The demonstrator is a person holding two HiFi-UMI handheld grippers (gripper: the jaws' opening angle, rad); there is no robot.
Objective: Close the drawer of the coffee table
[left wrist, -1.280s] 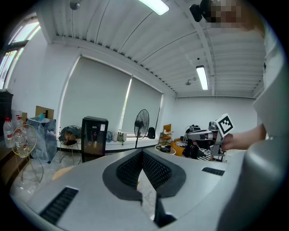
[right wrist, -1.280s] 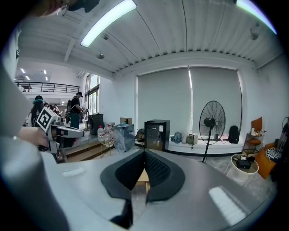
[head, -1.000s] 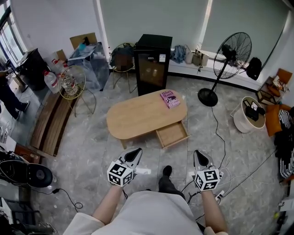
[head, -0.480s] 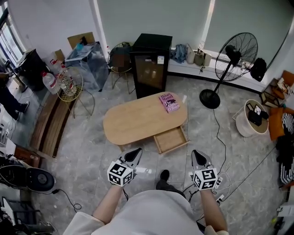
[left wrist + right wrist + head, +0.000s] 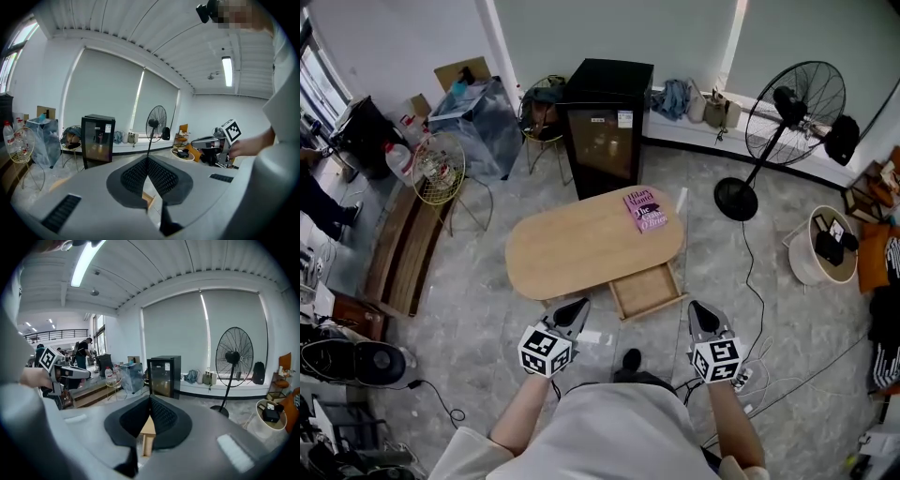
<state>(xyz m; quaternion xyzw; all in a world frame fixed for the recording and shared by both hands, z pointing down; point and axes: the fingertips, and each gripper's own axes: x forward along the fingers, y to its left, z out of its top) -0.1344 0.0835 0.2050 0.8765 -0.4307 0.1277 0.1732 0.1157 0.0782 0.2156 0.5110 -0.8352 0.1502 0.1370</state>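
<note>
Open drawer ahead, both grippers short of it, cords underfoot.
The drawer [image 5: 645, 291] juts from the near side of the coffee table [image 5: 581, 248], below the end where a book [image 5: 645, 210] lies on the surface. The left gripper [image 5: 571, 311] and right gripper [image 5: 703, 315] hover just short of it, fingers [image 5: 161, 177] clenched on nothing. An off-centre push could skew and jam the drawer or slide the table, and the power strip [image 5: 741, 379] and cords beside the person could trip a foot. The drawer looks empty. A white tub [image 5: 800, 267] at right holds dark items.
</note>
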